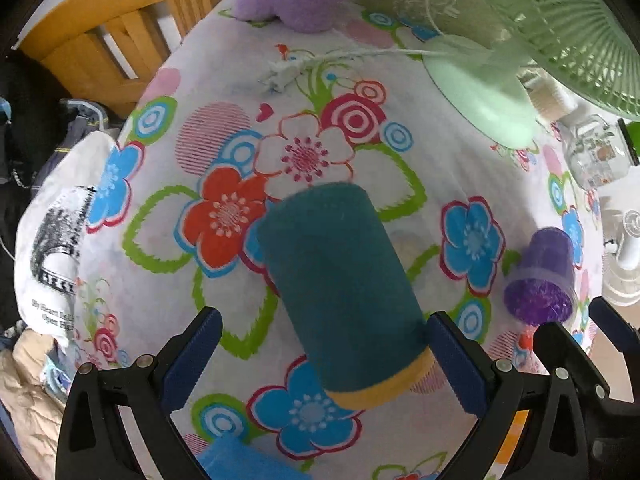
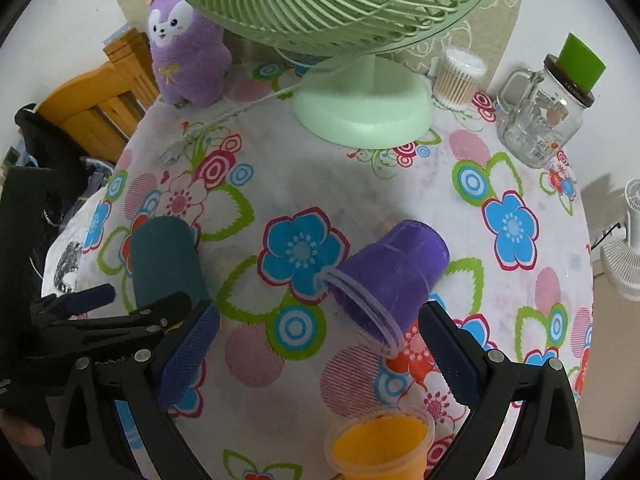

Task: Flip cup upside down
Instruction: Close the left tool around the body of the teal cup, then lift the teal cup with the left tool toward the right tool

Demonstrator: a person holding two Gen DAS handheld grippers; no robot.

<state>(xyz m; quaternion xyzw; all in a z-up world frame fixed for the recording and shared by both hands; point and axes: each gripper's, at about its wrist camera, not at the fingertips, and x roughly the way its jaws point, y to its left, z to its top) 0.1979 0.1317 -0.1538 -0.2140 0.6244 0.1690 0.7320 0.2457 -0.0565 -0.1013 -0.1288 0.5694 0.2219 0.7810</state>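
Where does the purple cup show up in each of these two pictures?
Left wrist view: the purple cup is at the far right edge, tipped over, mouth toward the camera.
Right wrist view: it is just right of centre, tilted, between the fingers of the right tool.
Shared landmark: the green fan's base.

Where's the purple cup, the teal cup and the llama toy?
Purple cup [image 2: 394,276]: right wrist view, on its side wall.
Teal cup [image 1: 340,276]: left wrist view, on its side wall.
Llama toy [image 2: 186,60]: right wrist view, on its belly.
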